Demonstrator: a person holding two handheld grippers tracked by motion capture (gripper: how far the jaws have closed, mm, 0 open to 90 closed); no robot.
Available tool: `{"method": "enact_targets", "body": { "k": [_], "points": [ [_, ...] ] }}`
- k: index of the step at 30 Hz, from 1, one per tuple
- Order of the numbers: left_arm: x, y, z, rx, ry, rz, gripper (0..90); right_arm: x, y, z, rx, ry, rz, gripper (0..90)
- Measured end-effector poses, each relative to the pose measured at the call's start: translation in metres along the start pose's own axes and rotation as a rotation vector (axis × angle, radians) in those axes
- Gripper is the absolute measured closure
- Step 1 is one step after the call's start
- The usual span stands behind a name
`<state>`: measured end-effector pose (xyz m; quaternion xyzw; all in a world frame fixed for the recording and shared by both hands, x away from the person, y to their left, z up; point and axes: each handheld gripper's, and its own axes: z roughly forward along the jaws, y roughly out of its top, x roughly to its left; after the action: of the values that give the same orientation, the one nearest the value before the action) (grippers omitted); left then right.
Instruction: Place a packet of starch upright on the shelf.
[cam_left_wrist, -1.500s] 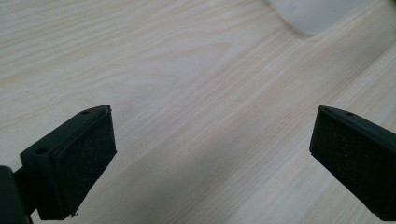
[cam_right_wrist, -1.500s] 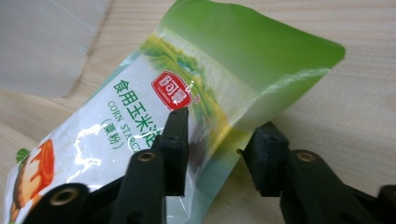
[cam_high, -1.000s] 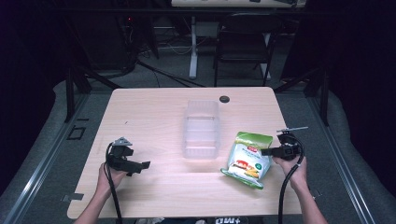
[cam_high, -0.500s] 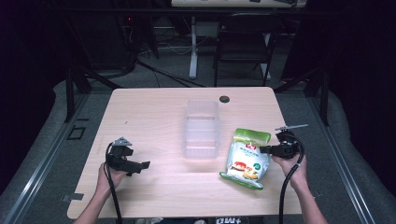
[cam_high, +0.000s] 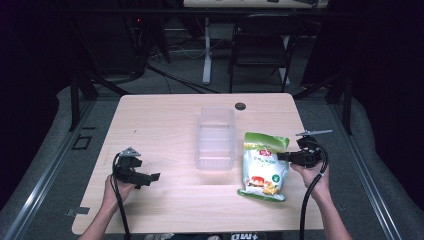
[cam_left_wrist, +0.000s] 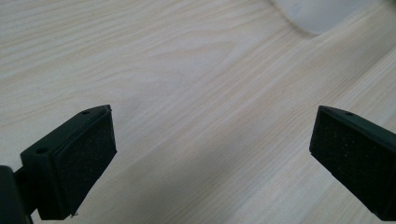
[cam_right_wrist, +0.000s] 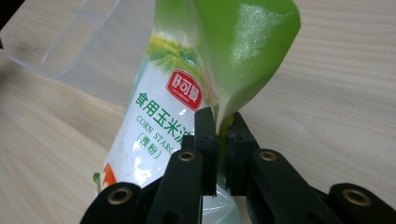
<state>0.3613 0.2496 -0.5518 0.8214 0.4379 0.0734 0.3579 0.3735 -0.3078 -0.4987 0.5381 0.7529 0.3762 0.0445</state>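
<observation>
High view: one clear tub (cam_high: 215, 138), one starch bag (cam_high: 263, 166) pinched by right gripper (cam_high: 283, 156), left gripper (cam_high: 152, 177) fingers wide apart, empty

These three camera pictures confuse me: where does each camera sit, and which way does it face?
High view: above the person's side, facing forward and down on the pale wooden table; forearms, left gripper, right gripper.
Left gripper view: rides that gripper, facing tabletop; jaws apart.
Right gripper view: rides that gripper, clamping the green-and-white corn starch bag.
Shared: bag, clear plastic container.
</observation>
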Motion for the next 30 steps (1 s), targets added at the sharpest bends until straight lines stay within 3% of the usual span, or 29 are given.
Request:
{"method": "enact_targets", "body": {
  "k": [23, 30],
  "points": [
    [0.000, 0.000, -0.002, -0.007, 0.003, 0.002, 0.5, 0.027, 0.016, -0.027, -0.045, 0.012, -0.084, 87.1],
    [0.001, 0.001, -0.002, 0.003, -0.006, 0.006, 0.5, 0.034, 0.023, -0.036, -0.056, -0.007, -0.119, 87.5]
  ]
}}
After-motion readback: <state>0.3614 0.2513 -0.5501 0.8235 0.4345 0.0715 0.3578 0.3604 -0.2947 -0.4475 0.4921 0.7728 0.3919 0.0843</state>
